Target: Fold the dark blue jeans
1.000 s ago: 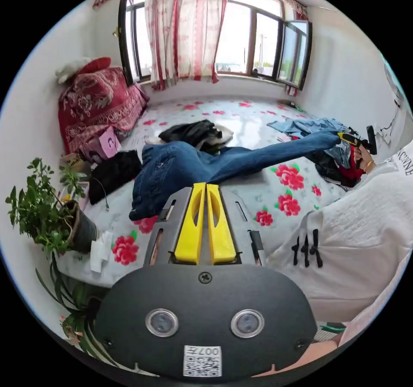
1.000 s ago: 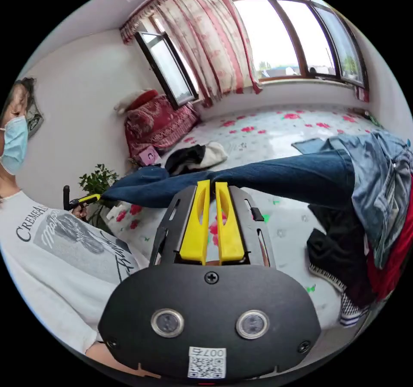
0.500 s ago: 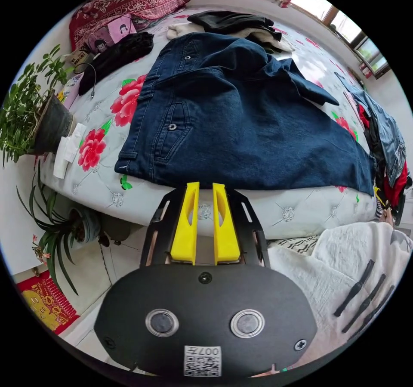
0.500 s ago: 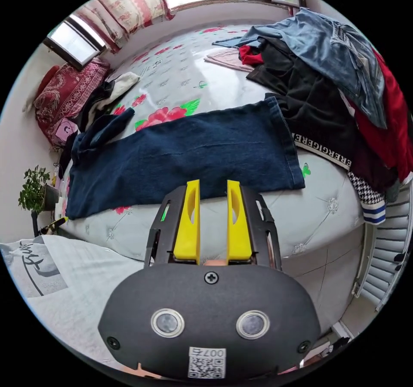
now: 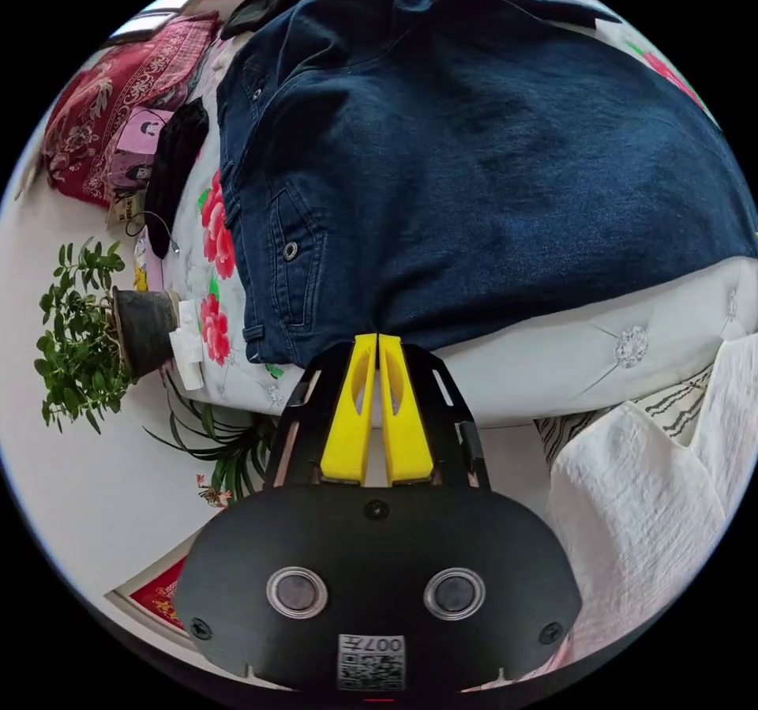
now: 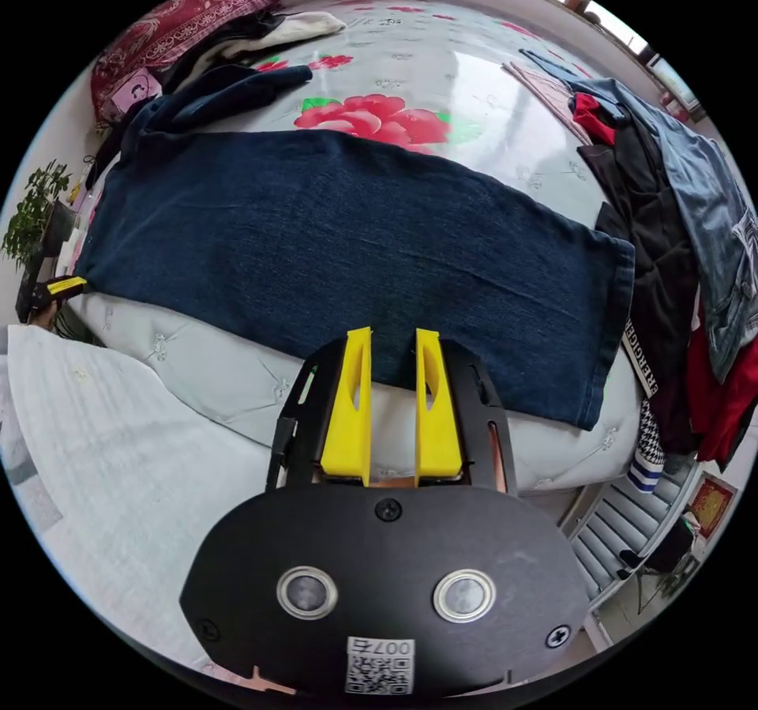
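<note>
Pinching the jeans [image 5: 489, 149] edge, left hand-held gripper [image 5: 377, 340] clamped; right hand-held gripper [image 6: 392, 335] parted above them.

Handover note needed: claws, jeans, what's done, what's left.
Left claw: jaws nearly closed at the near edge of the dark blue jeans by the waist end; whether they pinch denim can't be told.
Right claw: open, tips at the near edge of the leg, gripping nothing.
Jeans: lying flat lengthwise along the front of the bed, legs stacked, hem toward the clothes pile, waist toward the potted plant.
Done: jeans laid out and halved leg over leg.
Left: fold hem toward waist, likely twice.
</note>
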